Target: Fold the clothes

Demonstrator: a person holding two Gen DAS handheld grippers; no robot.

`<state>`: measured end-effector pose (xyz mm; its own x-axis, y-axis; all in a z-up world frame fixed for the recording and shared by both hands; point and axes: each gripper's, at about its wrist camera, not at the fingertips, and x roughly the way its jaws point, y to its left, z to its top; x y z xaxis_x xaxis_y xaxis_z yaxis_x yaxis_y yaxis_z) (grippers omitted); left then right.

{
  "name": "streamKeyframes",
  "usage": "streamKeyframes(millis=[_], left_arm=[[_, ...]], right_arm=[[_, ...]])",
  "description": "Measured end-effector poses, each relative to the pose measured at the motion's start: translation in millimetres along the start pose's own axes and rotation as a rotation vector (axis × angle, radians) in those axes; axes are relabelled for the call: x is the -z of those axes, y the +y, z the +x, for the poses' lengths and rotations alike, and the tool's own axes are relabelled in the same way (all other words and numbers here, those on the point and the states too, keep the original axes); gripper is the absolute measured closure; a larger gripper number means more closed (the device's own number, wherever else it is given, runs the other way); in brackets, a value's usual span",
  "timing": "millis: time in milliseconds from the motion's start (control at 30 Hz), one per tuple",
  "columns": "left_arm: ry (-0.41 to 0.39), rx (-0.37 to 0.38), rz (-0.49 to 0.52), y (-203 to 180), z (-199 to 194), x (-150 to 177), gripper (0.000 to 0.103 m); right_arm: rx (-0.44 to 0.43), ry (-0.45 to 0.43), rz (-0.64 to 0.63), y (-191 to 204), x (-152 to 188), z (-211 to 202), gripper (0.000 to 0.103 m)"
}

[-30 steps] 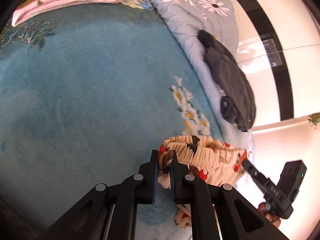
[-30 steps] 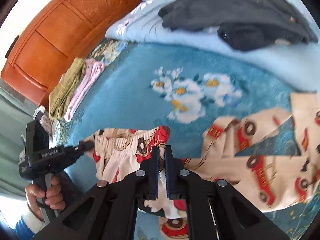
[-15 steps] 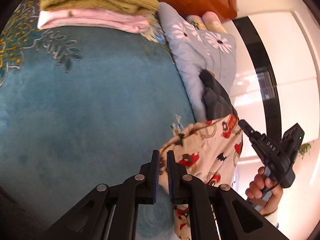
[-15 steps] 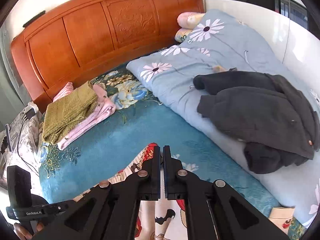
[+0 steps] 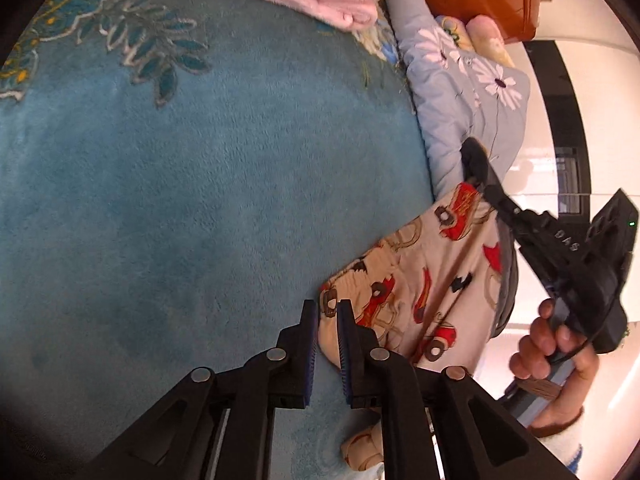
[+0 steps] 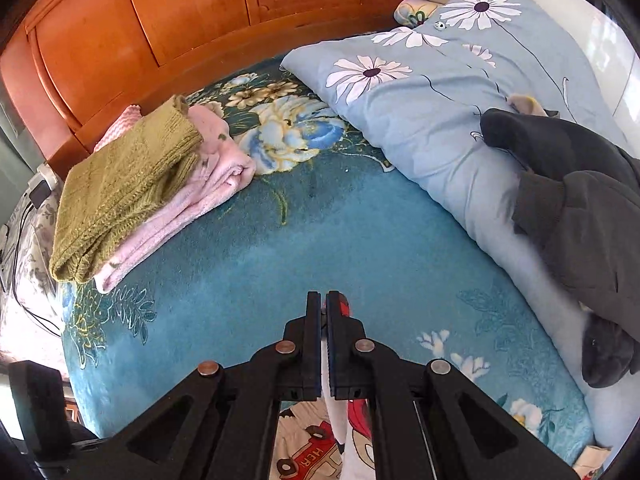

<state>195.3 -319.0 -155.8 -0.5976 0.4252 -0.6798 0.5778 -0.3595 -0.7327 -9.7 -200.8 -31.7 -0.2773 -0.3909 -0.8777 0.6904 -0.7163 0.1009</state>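
left gripper [image 5: 328, 310]: clamped on waistband of printed trousers [image 5: 436, 280] | right gripper [image 6: 324, 300]: clamped on opposite waistband corner | trousers hang between, above blue blanket [image 6: 320, 232] | risk: thin bite slips, garment drops crooked

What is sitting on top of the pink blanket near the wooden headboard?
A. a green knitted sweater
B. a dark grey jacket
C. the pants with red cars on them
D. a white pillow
A: in the right wrist view, the folded green knitted sweater lies on top of the pink blanket, while the dark grey jacket lies far off on the flowered quilt.
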Motion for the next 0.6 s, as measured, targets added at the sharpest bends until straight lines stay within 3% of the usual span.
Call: streamKeyframes(millis=[367, 600], left_arm=[[0.128, -0.058, 0.076, -18, 61, 0, 0.085], [0.082, -0.072, 0.17, -30, 62, 3, 0.094]], right_arm=[[0.009, 0.022, 0.011, -17, 14, -18, 0.101], [0.01, 0.029, 0.023, -25, 22, -27, 0.101]])
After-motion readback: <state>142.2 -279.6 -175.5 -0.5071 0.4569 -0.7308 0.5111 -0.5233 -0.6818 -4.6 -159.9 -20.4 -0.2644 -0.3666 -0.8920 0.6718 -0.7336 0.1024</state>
